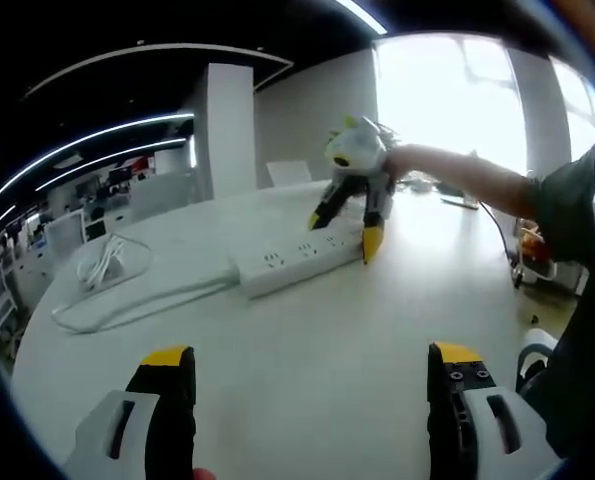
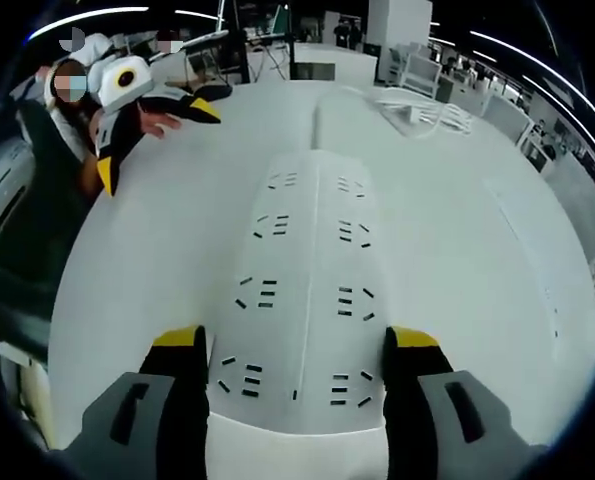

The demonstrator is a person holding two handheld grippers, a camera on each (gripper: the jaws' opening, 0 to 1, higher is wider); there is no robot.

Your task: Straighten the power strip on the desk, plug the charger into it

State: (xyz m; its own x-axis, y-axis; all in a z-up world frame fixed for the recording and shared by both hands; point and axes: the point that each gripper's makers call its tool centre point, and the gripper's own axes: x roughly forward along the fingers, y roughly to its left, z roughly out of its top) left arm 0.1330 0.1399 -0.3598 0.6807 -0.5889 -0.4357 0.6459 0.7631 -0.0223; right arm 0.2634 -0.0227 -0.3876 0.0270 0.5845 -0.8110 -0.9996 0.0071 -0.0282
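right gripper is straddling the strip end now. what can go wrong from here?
1. The right gripper has one jaw on each side of the power strip at its end; turning from there could swing the far end wide or let the strip slip out.
2. The strip's cable lies loose toward the white coil; it may drag or snag.
3. The left gripper hangs open above bare desk, not steadying anything.

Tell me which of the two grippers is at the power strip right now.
The right gripper: its jaws straddle the end of the white power strip. The left gripper hangs open over bare desk, well short of the strip.
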